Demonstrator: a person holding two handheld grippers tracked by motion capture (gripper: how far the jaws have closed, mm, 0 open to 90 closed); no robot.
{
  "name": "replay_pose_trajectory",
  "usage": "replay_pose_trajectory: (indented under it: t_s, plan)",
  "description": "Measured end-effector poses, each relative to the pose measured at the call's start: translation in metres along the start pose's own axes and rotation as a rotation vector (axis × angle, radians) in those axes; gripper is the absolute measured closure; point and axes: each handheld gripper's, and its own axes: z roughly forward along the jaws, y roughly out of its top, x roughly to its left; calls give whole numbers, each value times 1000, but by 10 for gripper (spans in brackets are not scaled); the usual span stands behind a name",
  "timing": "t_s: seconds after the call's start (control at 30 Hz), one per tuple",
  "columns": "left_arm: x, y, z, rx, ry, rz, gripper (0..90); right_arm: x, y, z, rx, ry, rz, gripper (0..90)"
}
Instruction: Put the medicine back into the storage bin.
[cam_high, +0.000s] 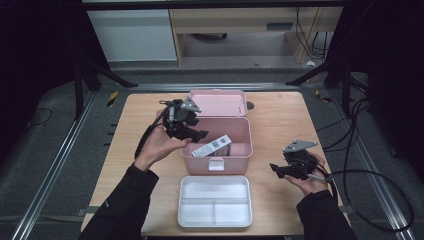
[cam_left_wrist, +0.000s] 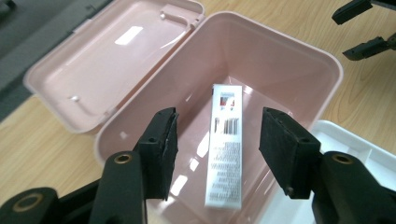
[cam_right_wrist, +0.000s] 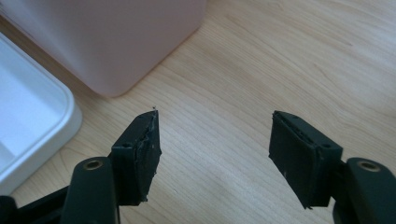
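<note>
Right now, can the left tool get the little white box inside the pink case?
Probably yes: the left tool hangs open right above the white box, and the pink case has its lid open.

White barcoded carton (cam_left_wrist: 224, 149) leaning tilted inside open pink box (cam_high: 239, 127) (lid back).

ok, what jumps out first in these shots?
The open pink plastic box mid-table, lid back, with a white printed carton leaning inside. The left tongs hover open above it, apart from the carton. A white divided plastic tray lies just in front.
</note>
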Motion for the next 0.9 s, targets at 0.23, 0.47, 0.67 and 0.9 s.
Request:
replay_pose_trajectory:
  t_s: [0.23,0.47,0.67,0.9]
  plan:
    - [2,-39,-26,-64,27,-43,442,6,7,-5,-30,20,-24,371]
    - [2,-88,-24,-53,34,-108,440,12,10,-7,-63,32,-85,404]
    - [-4,-117,-11,-12,21,-127,444,20,12,-7,-54,63,-128,419]
    - [-23,-139,4,21,-46,-63,463,36,15,-8,-35,119,-208,449]
